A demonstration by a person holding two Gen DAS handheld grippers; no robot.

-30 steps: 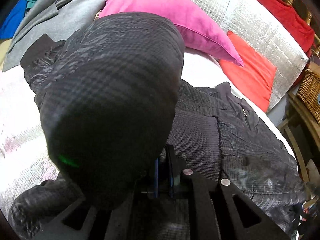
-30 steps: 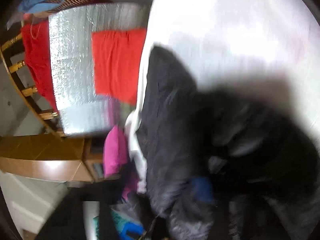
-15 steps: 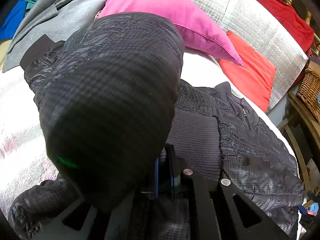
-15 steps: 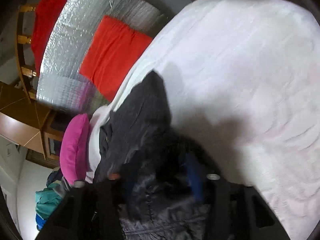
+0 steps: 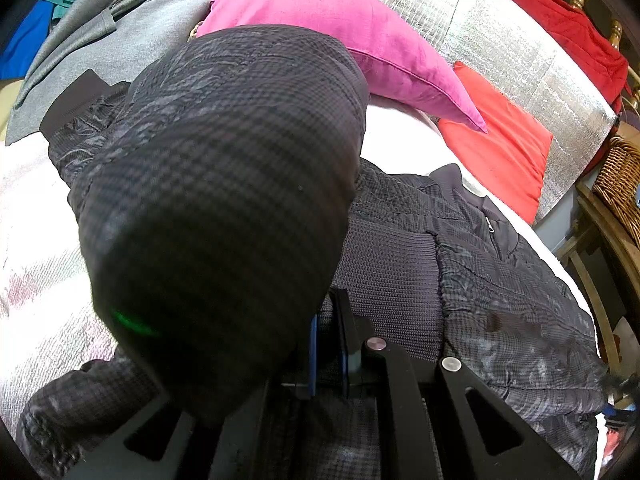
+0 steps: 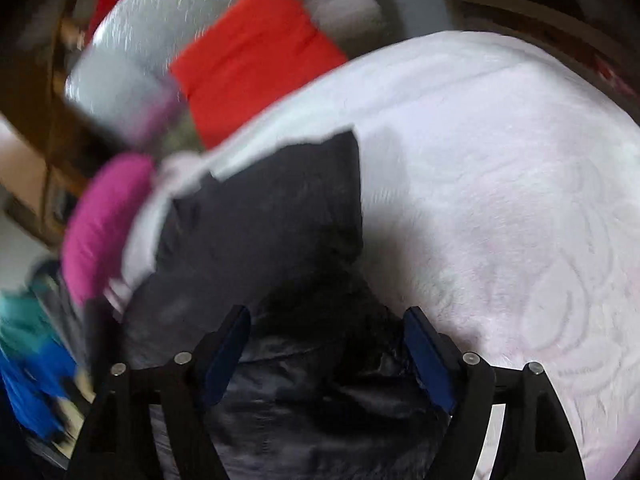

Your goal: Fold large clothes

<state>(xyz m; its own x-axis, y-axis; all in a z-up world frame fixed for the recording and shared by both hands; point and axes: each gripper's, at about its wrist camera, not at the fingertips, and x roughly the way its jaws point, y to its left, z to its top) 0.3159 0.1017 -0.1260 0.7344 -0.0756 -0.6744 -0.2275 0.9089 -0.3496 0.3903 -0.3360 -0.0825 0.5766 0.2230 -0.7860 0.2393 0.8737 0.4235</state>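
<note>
Left gripper (image 5: 329,344): jaws nearly together, clamped on a fold of the dark checked jacket (image 5: 500,280). Blue pads pressed against the fabric on both sides. One bulky part of the jacket, a sleeve or hood (image 5: 224,208), raised close to the left wrist camera and covering much of that view.

Right gripper (image 6: 326,346): jaws spread wide, with the dark jacket (image 6: 260,232) bunched between and below the blue-padded fingers (image 6: 428,360). Contact between pads and fabric not determinable; right wrist view blurred.

Jacket location: spread across a white textured bedspread (image 6: 500,200), ribbed knit hem (image 5: 392,276) just ahead of the left gripper.

Surroundings: pink cushion (image 5: 340,36) beyond the jacket, touching the raised part in the left wrist view. Red cushion (image 5: 500,140) against a silver quilted panel (image 5: 520,52). Grey garment (image 5: 120,52) at the far left of the bed. Wicker basket (image 5: 620,184) at the right edge.
</note>
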